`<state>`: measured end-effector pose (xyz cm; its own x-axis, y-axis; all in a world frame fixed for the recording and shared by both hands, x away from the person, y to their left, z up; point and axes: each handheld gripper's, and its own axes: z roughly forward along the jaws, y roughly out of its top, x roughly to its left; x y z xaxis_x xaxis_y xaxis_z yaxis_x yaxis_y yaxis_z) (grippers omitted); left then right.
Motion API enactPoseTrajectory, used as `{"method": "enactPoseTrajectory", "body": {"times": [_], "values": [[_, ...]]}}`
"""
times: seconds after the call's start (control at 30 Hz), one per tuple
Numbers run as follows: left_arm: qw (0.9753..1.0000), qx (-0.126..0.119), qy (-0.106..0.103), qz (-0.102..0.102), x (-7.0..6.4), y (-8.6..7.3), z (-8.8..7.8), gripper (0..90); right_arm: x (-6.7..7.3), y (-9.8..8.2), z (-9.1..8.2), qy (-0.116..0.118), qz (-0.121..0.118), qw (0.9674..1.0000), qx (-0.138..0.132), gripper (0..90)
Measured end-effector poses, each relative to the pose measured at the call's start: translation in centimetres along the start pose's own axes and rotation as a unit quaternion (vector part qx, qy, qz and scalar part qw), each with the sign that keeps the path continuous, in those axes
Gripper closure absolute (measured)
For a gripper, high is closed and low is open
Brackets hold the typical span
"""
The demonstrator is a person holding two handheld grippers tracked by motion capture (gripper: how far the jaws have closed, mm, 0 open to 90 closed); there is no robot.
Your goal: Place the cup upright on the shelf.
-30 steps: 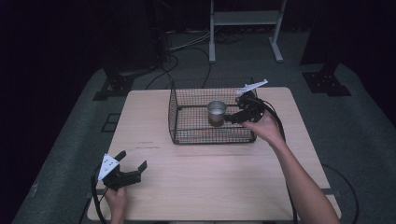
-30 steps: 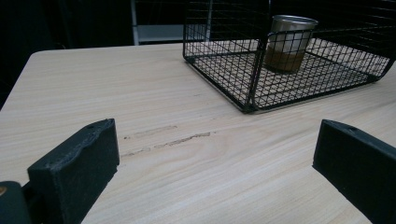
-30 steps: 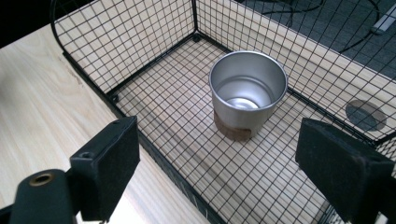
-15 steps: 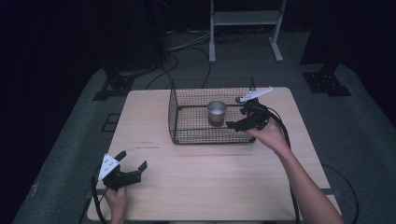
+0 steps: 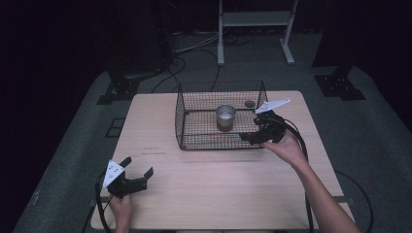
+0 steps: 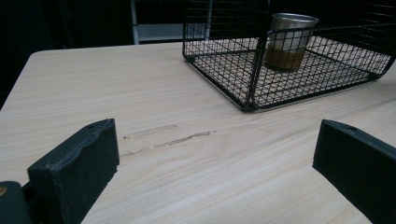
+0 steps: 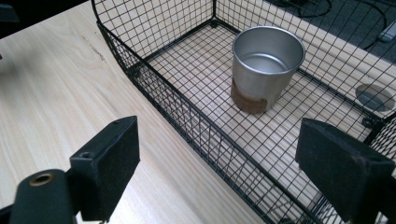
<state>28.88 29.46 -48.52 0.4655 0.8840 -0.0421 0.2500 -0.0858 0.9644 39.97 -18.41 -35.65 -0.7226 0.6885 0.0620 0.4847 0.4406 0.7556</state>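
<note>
1. Nearest the person, the left gripper [image 5: 137,175] sat close to the near left corner of the pale wooden tabletop [image 5: 223,189], well apart from everything else on it. Its jaws stood wide apart with only bare wood between them, as the left gripper view confirmed [image 6: 215,154]; it held nothing and took no visible part in the work.

2. Farther in, toward the right edge of the tabletop, the right gripper [image 5: 248,137] hovered just outside the near right corner of the black wire-mesh basket [image 5: 194,121]. Its jaws were apart and empty; in the right gripper view [image 7: 217,161] the basket's near wall ran between them, without either jaw visibly pressing on the wire.

3. Inside the basket stood the small silver metal cup with a brown band around its base [image 5: 225,117]. It was upright on the mesh floor, roughly midway along the basket and clear of all four walls; the right gripper view [image 7: 265,67] showed its interior empty.

4. The basket itself occupied the far middle of the tabletop, its long sides parallel to the far edge.

5. Beyond the basket, near the far right corner of the tabletop, lay a small round dark hole [image 5: 249,103].

6. Progress, as judged: the cup appeared already placed in the basket and let go, so the main step looked complete. What seemed to remain was drawing the right gripper clear of the basket's corner.
</note>
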Motion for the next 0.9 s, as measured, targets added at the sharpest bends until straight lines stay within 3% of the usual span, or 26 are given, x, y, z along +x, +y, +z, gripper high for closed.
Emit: {"method": "enactPoseTrajectory", "body": {"times": [0.17,0.47,0.9], "values": [[1.0,0.0,0.0,0.001,0.0,0.0,0.0,0.0,0.1,-1.0,-0.2,-0.001,-0.005,1.0,-0.001,13.0],[1.0,0.0,0.0,0.0,-0.1,0.0,0.0,0.0,-0.1,-3.1,-1.1,0.001,0.013,0.9999,0.0,13.0],[1.0,0.0,0.0,-0.001,-0.1,0.0,0.0,0.0,0.0,-5.3,-1.8,0.005,0.021,0.9998,-0.004,12.9]]}}
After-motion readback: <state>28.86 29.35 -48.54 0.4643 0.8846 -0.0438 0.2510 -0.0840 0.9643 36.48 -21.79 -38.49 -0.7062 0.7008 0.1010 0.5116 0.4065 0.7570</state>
